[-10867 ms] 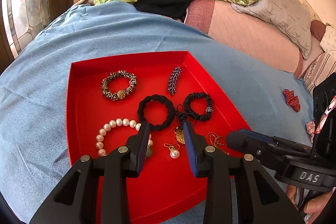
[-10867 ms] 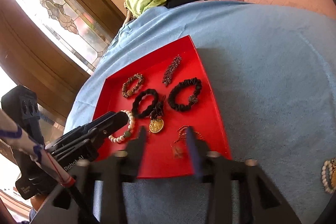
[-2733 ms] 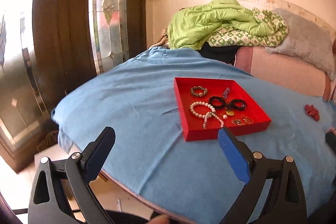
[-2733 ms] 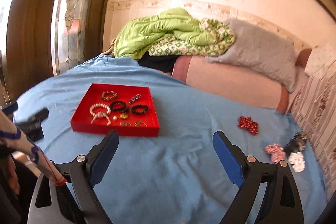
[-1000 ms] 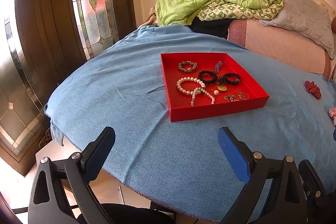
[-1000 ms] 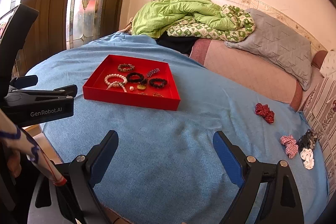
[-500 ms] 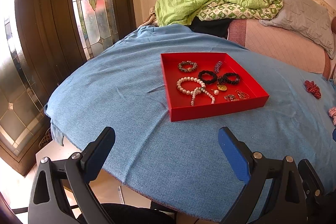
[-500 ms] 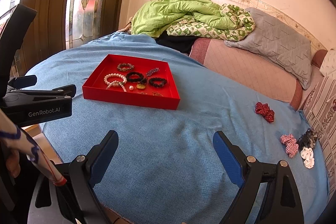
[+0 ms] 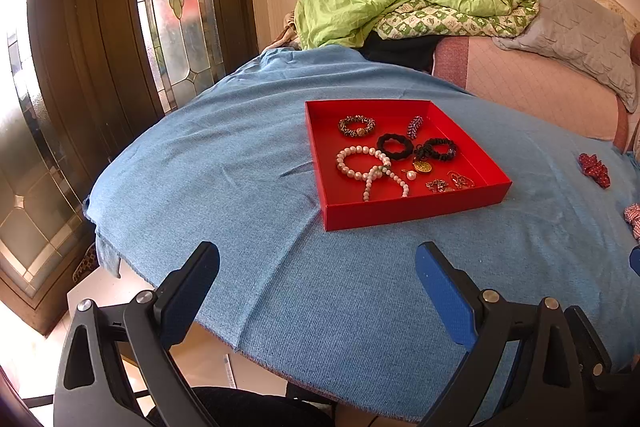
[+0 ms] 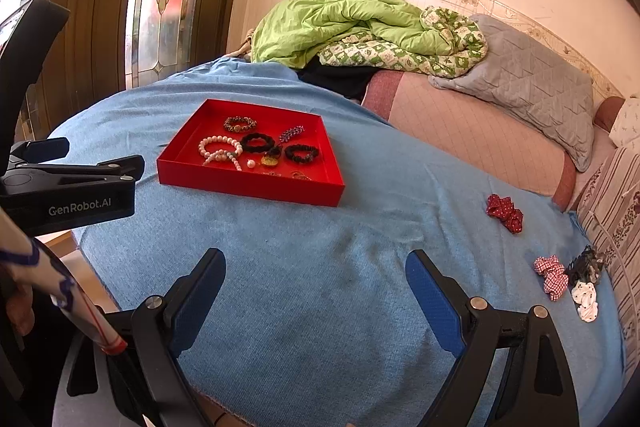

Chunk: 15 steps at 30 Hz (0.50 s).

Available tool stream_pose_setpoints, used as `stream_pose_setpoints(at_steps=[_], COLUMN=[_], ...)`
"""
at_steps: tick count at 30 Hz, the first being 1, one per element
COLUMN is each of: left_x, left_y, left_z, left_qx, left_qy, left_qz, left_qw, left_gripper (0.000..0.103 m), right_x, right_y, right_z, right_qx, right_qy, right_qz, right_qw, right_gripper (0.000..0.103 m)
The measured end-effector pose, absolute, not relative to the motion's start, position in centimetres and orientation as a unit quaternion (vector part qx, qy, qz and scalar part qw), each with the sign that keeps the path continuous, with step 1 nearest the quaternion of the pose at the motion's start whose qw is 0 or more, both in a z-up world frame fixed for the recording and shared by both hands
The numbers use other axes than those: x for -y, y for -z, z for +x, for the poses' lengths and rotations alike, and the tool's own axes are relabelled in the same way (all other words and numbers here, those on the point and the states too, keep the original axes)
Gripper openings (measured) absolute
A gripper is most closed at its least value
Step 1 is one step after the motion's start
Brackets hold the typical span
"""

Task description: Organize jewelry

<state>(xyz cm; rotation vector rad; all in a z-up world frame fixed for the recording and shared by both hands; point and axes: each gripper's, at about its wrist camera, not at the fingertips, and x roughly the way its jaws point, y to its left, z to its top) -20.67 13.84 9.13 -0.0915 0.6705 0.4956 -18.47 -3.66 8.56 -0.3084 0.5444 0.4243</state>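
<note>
The red tray sits on the blue-covered bench, well ahead of both pairs of tongs, and everything else is placed here relative to it. Eleven seconds ago the left tongs were nearly closed right over the tray floor beside the pearls; now they hang back at the near edge of the bench, spread wide and holding nothing. The right tongs have likewise pulled away from the tray's near wall and stand wide apart, empty. Over the last second neither view has shifted noticeably. Inside the tray the pearl bracelet lies toward the near left, now with a loose strand trailing toward the front wall, where earlier it was a plain ring. The patterned bead bracelet is at the far left, the purple hair clip at the far middle, two black scrunchies across the centre, a gold pendant just in front of them, and small gold pieces near the front right corner. Outside the tray, well to its right on the bench, lie a red scrunchie and, farther right and nearer, a red checked scrunchie beside a black hair claw.
</note>
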Motion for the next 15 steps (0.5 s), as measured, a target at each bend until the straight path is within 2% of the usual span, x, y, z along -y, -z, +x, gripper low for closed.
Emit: stream_pose_setpoints(at_steps=[15], left_x=[-13.79], left_y=[-9.14], left_z=[-20.73], left_qx=[-0.326], left_qy=[-0.241], left_qz=[-0.043], left_qw=[0.913], left_gripper=[0.098], right_x=[3.81], right_y=[-8.37], right_z=[-18.56], right_qx=[-0.267], right_qy=[-0.206], right_qz=[-0.152], right_qw=[0.929], right_gripper=[0.094])
